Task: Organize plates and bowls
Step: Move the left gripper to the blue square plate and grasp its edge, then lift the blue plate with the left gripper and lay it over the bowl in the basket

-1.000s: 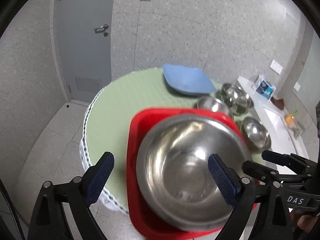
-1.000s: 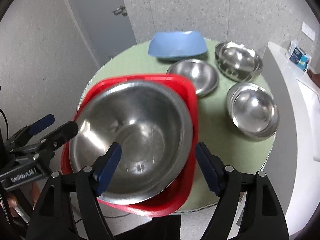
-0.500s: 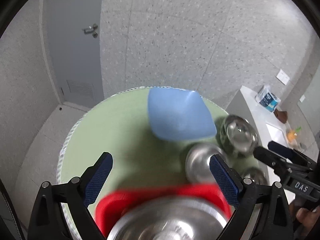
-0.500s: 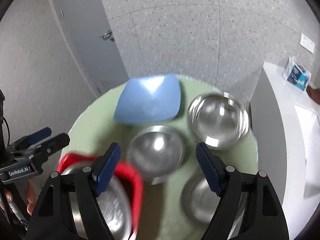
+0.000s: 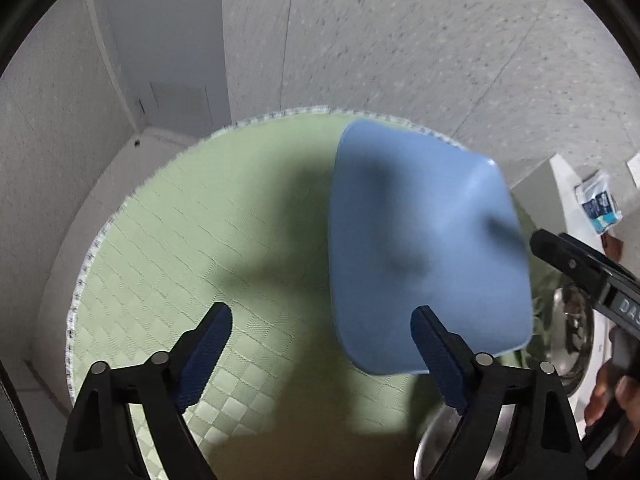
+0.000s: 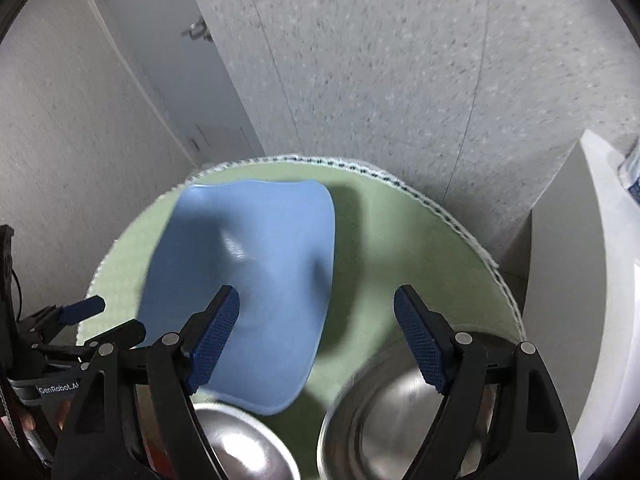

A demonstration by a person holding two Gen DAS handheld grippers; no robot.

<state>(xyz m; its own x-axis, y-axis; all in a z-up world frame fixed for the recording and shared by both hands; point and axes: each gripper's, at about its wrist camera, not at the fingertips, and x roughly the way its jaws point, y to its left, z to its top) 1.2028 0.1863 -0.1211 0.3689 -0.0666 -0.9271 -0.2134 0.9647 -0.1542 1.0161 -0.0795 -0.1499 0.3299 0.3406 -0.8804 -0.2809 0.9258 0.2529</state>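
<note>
A blue square plate (image 5: 424, 248) lies at the far side of the round green table (image 5: 200, 232); it also shows in the right wrist view (image 6: 248, 280). My left gripper (image 5: 322, 344) is open and empty, its right finger at the plate's near edge. My right gripper (image 6: 316, 328) is open and empty, over the plate's right edge. Steel bowls sit near it: one at lower right (image 6: 384, 416), one at lower middle (image 6: 244, 448). A steel bowl (image 5: 572, 332) shows at the right of the left wrist view. The red plate and large bowl are out of view.
A white counter (image 6: 600, 280) stands right of the table, with a blue-and-white packet (image 5: 600, 204) on it. A grey door (image 5: 160, 40) and speckled wall are behind. The table's far edge is close to the wall.
Both grippers have moved forward over the table toward the blue plate. The red plate with the large steel bowl has dropped out of both views. Both grippers stay open.
</note>
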